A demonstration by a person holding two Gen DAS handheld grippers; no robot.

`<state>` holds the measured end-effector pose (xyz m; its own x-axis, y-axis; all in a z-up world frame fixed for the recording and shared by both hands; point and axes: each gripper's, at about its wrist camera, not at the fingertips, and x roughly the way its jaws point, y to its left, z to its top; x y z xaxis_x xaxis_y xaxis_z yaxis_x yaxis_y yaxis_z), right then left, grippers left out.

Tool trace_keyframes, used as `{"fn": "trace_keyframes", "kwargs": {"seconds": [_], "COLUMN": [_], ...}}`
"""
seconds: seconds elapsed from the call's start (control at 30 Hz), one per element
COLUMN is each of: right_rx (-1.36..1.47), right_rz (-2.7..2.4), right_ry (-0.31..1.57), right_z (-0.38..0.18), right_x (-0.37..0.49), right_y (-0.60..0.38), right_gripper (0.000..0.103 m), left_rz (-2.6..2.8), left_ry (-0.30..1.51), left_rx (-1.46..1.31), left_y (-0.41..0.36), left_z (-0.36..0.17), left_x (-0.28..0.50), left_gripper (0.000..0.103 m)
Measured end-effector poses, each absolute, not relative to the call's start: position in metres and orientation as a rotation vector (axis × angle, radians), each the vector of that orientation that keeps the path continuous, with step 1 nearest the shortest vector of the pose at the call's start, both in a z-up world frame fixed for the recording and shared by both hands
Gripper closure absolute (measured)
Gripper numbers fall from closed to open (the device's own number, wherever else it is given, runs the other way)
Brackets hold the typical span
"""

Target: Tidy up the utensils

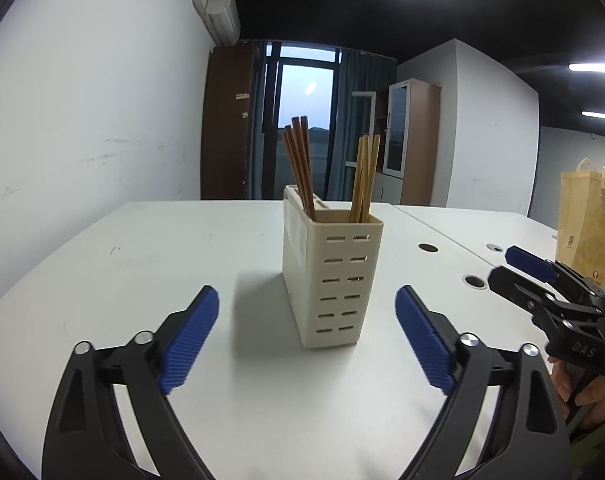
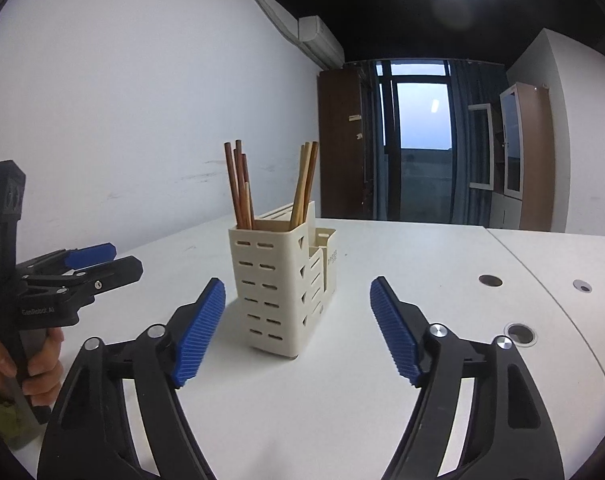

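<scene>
We've got the left gripper (image 1: 307,340) nearest, blue pads (image 1: 190,340) wide apart, nothing btwn them. Right gripper (image 2: 297,330) same: pads spread, empty. Cream holder (image 1: 334,276) stands upright on the white table (image 1: 142,264), just ahead of both grippers. Dark chopsticks (image 1: 300,164) in one compartment, pale chopsticks (image 1: 365,178) in another.

office | white desks (image 1: 142,264) with cable holes | glass-door cabinet (image 1: 412,140)
</scene>
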<state>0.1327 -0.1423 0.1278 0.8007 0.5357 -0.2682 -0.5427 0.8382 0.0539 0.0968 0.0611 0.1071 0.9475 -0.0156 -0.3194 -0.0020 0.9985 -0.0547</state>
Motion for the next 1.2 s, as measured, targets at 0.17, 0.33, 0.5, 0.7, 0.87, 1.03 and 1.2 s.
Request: {"fn": "trace_keyframes", "kwargs": {"seconds": [0.17, 0.33, 0.5, 0.7, 0.87, 1.03, 1.2], "right_rx": [-0.037, -0.029, -0.034, -0.040, -0.046, -0.043, -0.043], "right_rz": [0.588, 0.593, 0.598, 0.603, 0.608, 0.607, 0.608], "right_ry": [0.287, 0.291, 0.303, 0.306, 0.309, 0.311, 0.310], "right_z": [0.123, 0.123, 0.121, 0.119, 0.118, 0.118, 0.118], "right_x": [0.128, 0.130, 0.132, 0.131, 0.130, 0.130, 0.129], "right_y": [-0.146, -0.150, -0.149, -0.147, -0.146, -0.146, -0.146], "right_gripper": [0.016, 0.009, 0.007, 0.007, 0.007, 0.006, 0.006], "left_rz": [0.001, -0.002, -0.008, -0.002, 0.008, 0.006, 0.002], "left_ry": [0.341, 0.368, 0.377, 0.386, 0.381, 0.378, 0.374], "left_rx": [-0.044, -0.028, -0.018, -0.011, 0.011, 0.009, 0.008], "left_y": [0.056, 0.054, 0.050, 0.048, 0.044, 0.044, 0.043], "left_z": [0.105, 0.101, 0.099, 0.099, 0.099, 0.098, 0.097], "left_x": [0.094, 0.093, 0.091, 0.091, 0.089, 0.087, 0.086], "left_gripper": [0.006, 0.006, 0.006, 0.006, 0.006, 0.006, 0.006]}}
